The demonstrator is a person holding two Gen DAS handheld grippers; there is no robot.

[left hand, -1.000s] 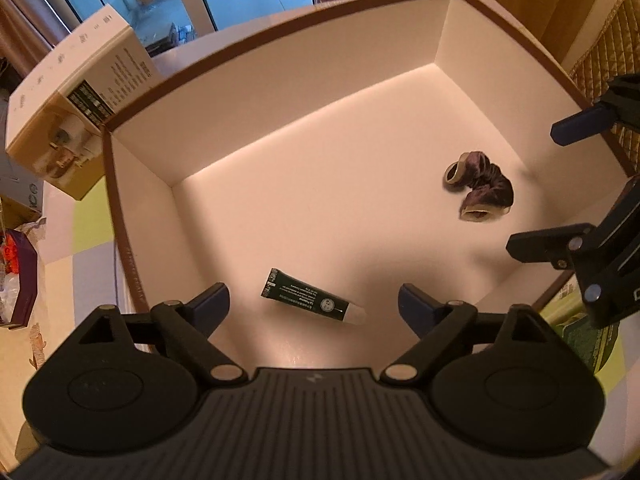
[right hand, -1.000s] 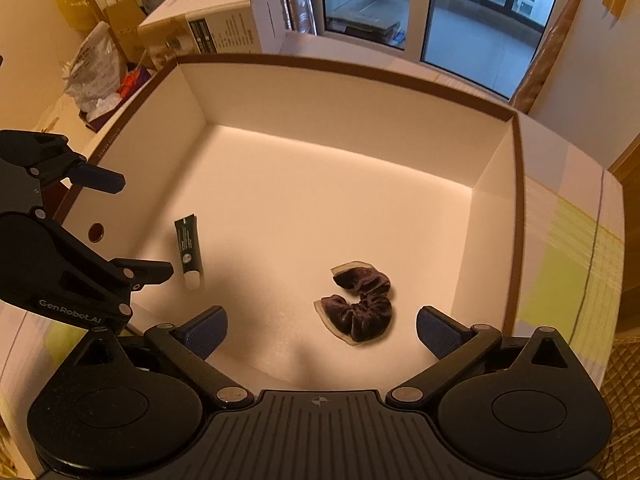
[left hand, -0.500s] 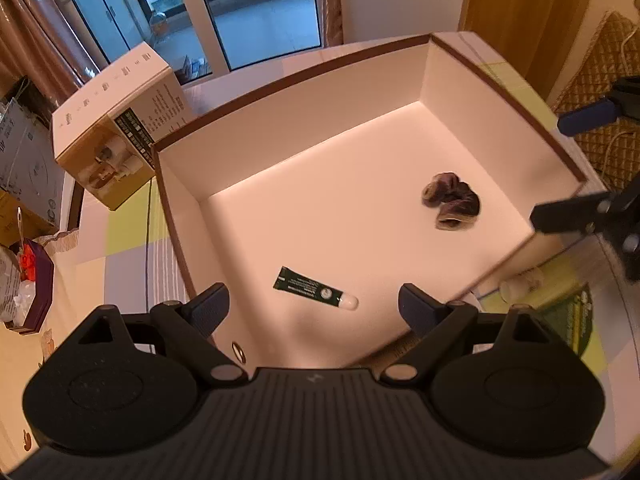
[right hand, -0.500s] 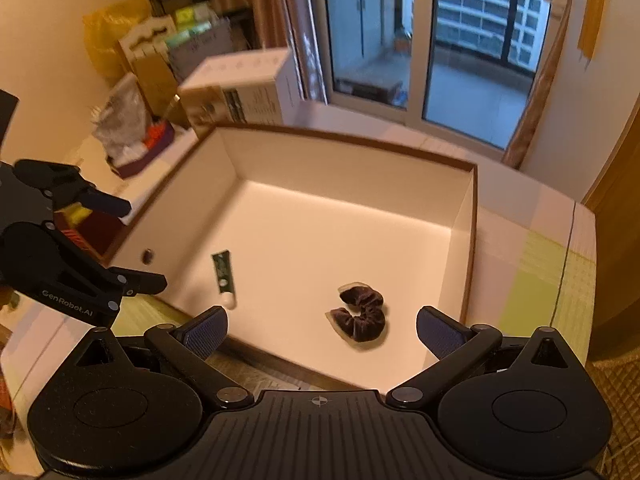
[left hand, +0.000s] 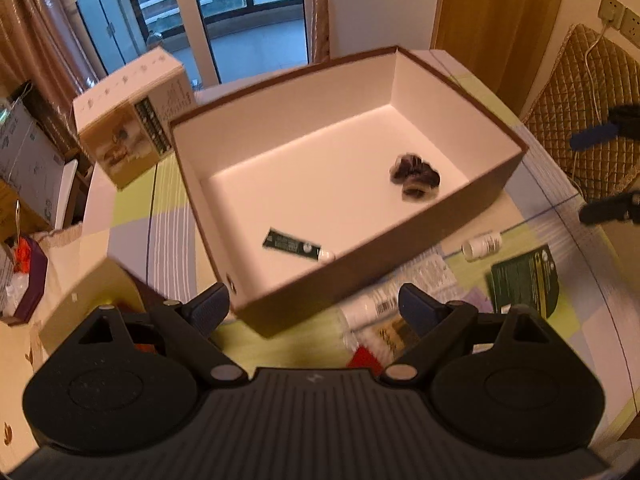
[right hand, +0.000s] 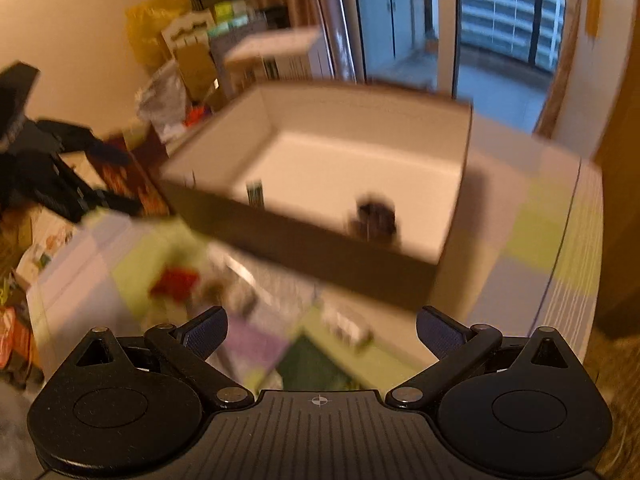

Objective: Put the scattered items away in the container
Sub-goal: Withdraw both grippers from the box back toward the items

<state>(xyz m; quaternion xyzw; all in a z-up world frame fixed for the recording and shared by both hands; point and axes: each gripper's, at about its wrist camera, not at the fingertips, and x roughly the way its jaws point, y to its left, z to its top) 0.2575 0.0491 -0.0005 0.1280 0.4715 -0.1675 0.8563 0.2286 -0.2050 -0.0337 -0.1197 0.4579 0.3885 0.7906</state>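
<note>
A brown box with a white inside [left hand: 400, 236] [right hand: 320, 256] stands on the table. In it lie a dark green tube [left hand: 298, 245] [right hand: 255, 194] and a dark purple scrunchie [left hand: 416, 178] [right hand: 374, 220]. My left gripper [left hand: 314, 306] is open and empty, held before the box's near corner. My right gripper [right hand: 322, 326] is open and empty, back from the box's near wall; this view is blurred. On the table in front of the box lie a small white bottle [left hand: 482, 244], a dark green packet [left hand: 524, 280], a white tube [left hand: 370, 306] and a red item [left hand: 366, 356].
A white and tan carton [left hand: 132, 120] stands left of the box. A quilted chair [left hand: 580, 108] is at the right. A purple tray with clutter [left hand: 24, 280] sits at the far left. The table has a pastel checked cloth [left hand: 132, 232].
Both grippers have pulled back and up from over the box's inside to outside its near wall. The loose items on the table in front of the box have come into view.
</note>
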